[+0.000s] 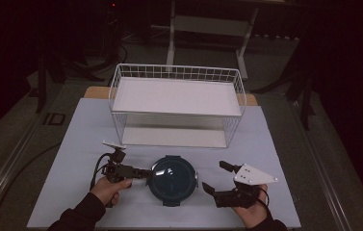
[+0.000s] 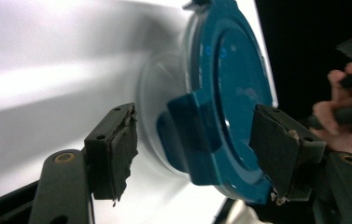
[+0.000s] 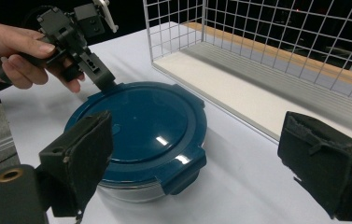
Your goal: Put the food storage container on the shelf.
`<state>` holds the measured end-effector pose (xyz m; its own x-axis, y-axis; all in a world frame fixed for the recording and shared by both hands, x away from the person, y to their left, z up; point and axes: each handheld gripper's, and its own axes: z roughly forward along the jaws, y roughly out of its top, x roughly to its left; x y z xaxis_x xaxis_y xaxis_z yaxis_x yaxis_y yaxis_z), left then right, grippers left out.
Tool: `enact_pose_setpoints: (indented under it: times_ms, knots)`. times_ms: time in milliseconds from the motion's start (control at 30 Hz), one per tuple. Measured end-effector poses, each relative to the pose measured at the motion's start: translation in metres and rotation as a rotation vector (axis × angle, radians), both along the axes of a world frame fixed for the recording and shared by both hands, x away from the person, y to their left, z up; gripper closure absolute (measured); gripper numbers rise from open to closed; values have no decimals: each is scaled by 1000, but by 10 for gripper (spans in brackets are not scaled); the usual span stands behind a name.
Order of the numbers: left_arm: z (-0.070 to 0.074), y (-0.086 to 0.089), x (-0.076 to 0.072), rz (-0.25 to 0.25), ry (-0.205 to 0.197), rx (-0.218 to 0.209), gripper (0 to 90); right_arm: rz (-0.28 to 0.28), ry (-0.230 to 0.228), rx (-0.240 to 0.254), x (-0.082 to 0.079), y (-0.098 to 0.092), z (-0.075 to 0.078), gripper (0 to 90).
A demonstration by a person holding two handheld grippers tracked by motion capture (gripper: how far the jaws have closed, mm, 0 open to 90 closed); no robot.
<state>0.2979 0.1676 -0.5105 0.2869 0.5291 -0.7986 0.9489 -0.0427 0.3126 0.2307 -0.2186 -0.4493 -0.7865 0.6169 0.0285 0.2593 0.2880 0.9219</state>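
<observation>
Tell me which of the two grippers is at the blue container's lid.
The left gripper: its jaws straddle a clip on the round blue container, at its lid's edge. The right gripper hangs beside the container, jaws open, touching nothing.

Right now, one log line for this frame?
left gripper: open, straddling container lid clip | right gripper: open, beside container | rack: behind

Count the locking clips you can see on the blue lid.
3: one clip between the left gripper's fingers, one at the front, one toward the rack. Another may be hidden.

Glossy teal plastic lid (image 3: 141,126); white wire rack (image 1: 176,103); matt table (image 1: 73,159).
</observation>
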Motion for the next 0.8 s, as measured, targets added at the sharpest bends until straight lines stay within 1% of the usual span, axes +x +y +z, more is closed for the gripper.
enact_pose_setpoints:
  times_ms: [33,67,100,133,200,233,267,333,400,500,567,600,667,733,800]
  knots:
    - [0,0,0,0,0,0,340,1,1,-2,0,0,0,103]
    - [-2,-1,0,-5,36,-24,373,1,0,-5,1,0,-1,103]
    - [-3,-2,0,-11,44,-18,391,1,-1,-5,1,0,-1,103]
    - [-4,-2,0,-12,57,-21,412,3,3,-7,1,1,-1,109]
    - [-6,-3,0,-17,63,-15,440,2,1,-7,0,1,-1,119]
    - [-8,-3,0,-22,70,-17,456,4,0,-8,0,1,0,119]
    - [-10,-4,0,-24,84,-29,477,3,-1,-9,0,1,0,119]
    - [-12,-2,1,-17,92,-42,514,3,5,-9,0,1,-1,125]
    - [-14,0,1,-20,102,-60,529,2,10,-8,0,1,-1,126]
    - [-14,-1,2,-28,96,-60,534,4,21,-7,1,1,-2,132]
    - [-14,-1,2,-30,92,-61,535,2,44,-2,2,1,-4,138]
    - [-14,0,1,-33,89,-60,536,5,64,0,3,2,-5,138]
    - [-12,-1,-1,-40,71,-52,538,5,105,23,6,2,-8,144]
    - [-9,-2,-3,-41,57,-48,548,2,169,51,10,0,-12,153]
    - [-6,-3,-6,-46,36,-41,556,1,244,92,15,-1,-17,168]
